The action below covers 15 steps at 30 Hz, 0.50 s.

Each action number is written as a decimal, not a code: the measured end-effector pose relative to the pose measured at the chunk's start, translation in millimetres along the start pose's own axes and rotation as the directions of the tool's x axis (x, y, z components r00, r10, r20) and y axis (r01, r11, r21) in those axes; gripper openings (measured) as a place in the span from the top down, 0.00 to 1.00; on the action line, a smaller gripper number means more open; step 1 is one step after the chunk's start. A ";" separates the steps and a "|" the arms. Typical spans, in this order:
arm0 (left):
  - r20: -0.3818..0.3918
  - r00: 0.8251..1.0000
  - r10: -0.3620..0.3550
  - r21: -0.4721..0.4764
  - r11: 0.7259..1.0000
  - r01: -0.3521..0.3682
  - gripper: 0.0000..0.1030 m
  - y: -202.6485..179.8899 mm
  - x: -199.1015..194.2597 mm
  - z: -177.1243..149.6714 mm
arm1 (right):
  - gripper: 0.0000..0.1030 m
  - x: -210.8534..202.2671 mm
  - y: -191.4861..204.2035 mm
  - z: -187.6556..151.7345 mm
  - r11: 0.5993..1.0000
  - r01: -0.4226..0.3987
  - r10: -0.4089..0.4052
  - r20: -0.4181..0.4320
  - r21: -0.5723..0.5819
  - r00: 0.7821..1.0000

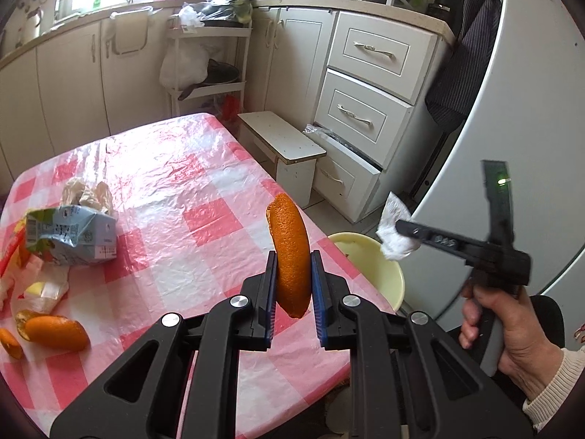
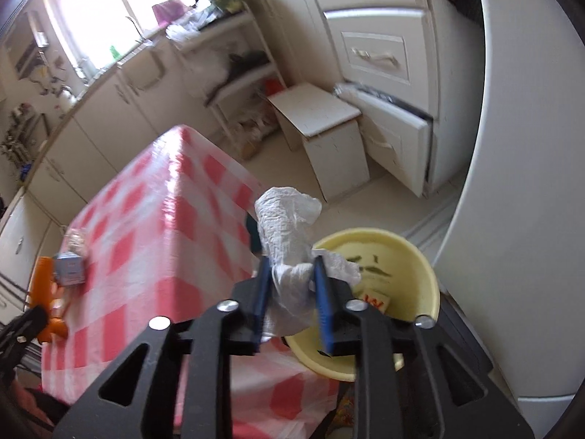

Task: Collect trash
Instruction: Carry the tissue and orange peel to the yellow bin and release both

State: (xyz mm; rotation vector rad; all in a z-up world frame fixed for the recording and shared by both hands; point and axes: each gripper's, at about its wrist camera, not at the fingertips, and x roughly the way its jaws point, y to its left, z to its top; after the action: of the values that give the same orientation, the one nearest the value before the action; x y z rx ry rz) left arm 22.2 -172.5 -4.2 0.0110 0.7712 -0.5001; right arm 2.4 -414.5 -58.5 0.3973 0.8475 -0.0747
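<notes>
Orange peel in my left claw, crumpled tissue in my right, both near the yellow bin.

My left gripper (image 1: 292, 285) is pinching an orange peel (image 1: 290, 252), long axis running upright and leaning slightly left, above the checkered table (image 1: 175, 183). My right gripper (image 2: 292, 292) is holding a crumpled tissue (image 2: 287, 241) between its pads, tissue standing upright, beside the rim of the yellow bin (image 2: 413, 252) at the table's edge.
</notes>
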 end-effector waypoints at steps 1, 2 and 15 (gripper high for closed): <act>0.000 1.000 0.003 0.005 1.000 -0.003 0.84 -1.1 0.8 0.4 | 0.71 1.8 -0.7 -0.4 1.000 0.006 -0.006 -0.005 0.002 1.000; -0.001 1.000 0.003 0.007 1.000 -0.003 0.84 -1.9 1.8 1.1 | 0.70 3.6 -1.8 -0.8 1.000 0.016 -0.016 -0.011 0.004 1.000; -0.034 0.999 -0.028 0.025 0.999 0.029 0.84 -24.2 29.5 9.9 | 0.52 -57.1 -6.2 3.7 0.997 -0.069 0.066 0.125 0.023 0.990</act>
State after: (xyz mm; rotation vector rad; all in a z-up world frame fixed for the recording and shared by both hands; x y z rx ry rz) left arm 36.1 -208.4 -12.6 0.0319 0.7991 -0.5380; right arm -34.3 -426.8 -15.9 0.4421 0.7102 -0.0481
